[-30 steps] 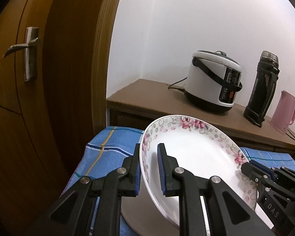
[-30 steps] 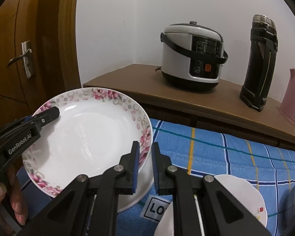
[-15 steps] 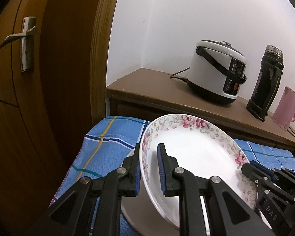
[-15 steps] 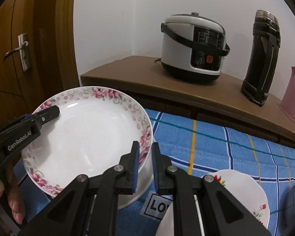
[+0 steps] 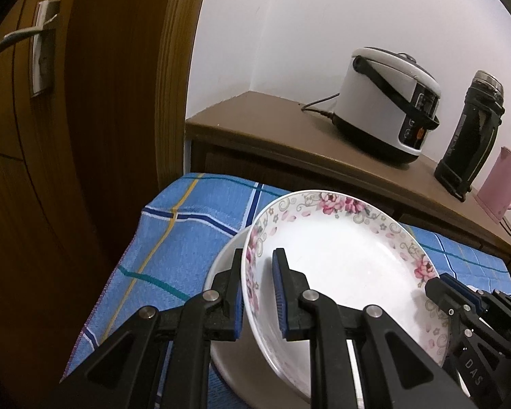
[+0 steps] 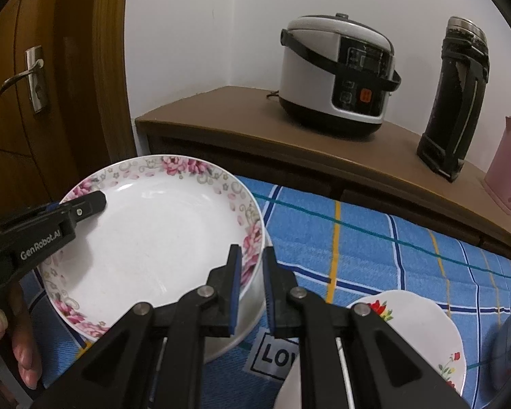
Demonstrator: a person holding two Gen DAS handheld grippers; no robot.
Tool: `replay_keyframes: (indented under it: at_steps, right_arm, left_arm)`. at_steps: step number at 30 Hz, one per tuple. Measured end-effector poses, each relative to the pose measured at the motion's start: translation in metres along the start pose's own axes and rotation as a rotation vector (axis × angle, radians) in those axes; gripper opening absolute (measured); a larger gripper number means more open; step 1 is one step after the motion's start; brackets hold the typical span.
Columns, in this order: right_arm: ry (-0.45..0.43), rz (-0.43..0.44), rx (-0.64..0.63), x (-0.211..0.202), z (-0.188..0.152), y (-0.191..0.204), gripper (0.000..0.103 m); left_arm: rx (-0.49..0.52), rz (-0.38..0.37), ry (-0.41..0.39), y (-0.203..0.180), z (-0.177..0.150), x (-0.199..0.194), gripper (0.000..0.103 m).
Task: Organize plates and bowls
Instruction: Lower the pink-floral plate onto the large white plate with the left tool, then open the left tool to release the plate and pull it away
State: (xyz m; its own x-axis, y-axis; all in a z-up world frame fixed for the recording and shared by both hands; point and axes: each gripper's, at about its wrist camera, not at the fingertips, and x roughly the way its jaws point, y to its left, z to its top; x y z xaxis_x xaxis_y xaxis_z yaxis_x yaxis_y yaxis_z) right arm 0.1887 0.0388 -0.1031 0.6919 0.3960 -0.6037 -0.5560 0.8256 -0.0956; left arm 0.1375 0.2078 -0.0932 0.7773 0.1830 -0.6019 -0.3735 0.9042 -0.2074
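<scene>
At the far left stands the wooden door with its metal handle point(image 5: 34, 39). Your left gripper point(image 5: 258, 293) grips the near-left rim of the floral plate point(image 5: 340, 259), 1 finger under the rim and 1 inside the dish. That plate sits tilted above a plain white plate point(image 5: 226, 351) lying on the blue checked cloth point(image 5: 177, 238). Your right gripper point(image 6: 250, 284) straddles the plate's opposite rim, its jaws narrow, 1 pad on each face of the rim; I cannot tell whether both pads press.

Behind the cloth runs a brown sideboard point(image 5: 255, 126) carrying, left to right, 1 rice cooker point(image 5: 388, 102), 1 black flask point(image 5: 470, 133) and 1 pink kettle point(image 5: 500, 184), all well apart from the plates.

Only the right wrist view shows a smaller white plate with red flowers point(image 6: 415, 334) lying on the cloth to the right, a "LO" label point(image 6: 272, 354) beneath the gripper, and your bare fingers point(image 6: 20, 341) at the left edge. Only the left wrist view shows the cooker's cord point(image 5: 318, 110).
</scene>
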Motion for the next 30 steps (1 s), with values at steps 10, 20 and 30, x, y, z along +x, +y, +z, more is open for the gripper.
replay_keyframes:
  at_steps: [10,20,30]
  right_arm:
    - [0.031,-0.01,-0.005,0.008,0.001,0.0,0.012]
    - [0.067,-0.027,-0.028,0.015,0.003,0.004,0.012]
    - [0.08,-0.031,-0.039,0.018,0.0,0.007,0.012]
  left_arm:
    - [-0.034,-0.011,0.077,0.006,-0.001,0.015,0.017]
    - [-0.048,0.002,0.115,0.008,-0.001,0.022,0.017]
    - [-0.056,-0.003,0.122,0.009,0.0,0.023,0.017]
